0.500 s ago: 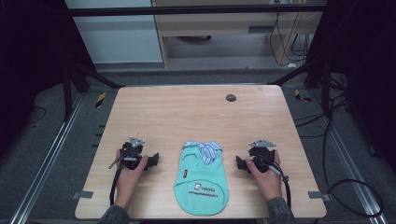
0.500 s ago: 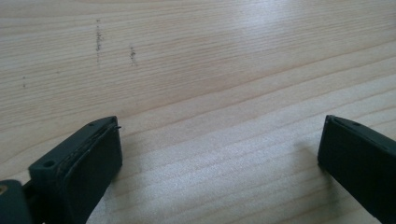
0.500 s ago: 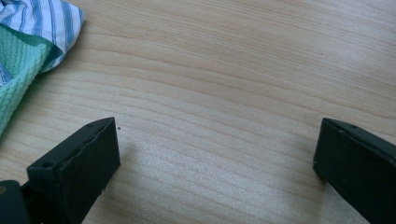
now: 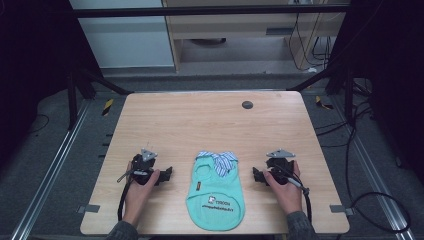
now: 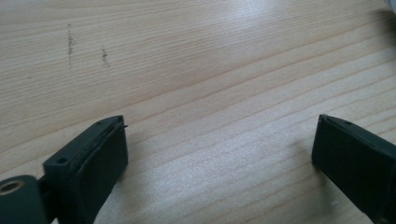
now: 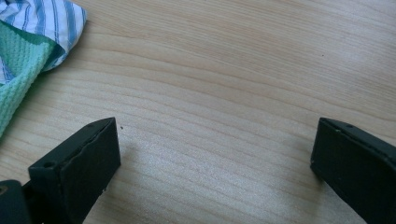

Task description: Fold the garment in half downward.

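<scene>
A small mint-green garment with a blue-and-white striped collar lies flat near the table's front edge, between the two hands. My left gripper rests on the wood to its left, pointing toward it, jaws wide apart with bare table between them. My right gripper rests to the garment's right, also open and holding nothing. In the right gripper view the striped collar and green knit sit at the upper left, apart from the fingers.
A wooden table with a dark round hole near its far edge. Metal frame rails and cables run along both sides on the floor. Small clamps sit at the front corners.
</scene>
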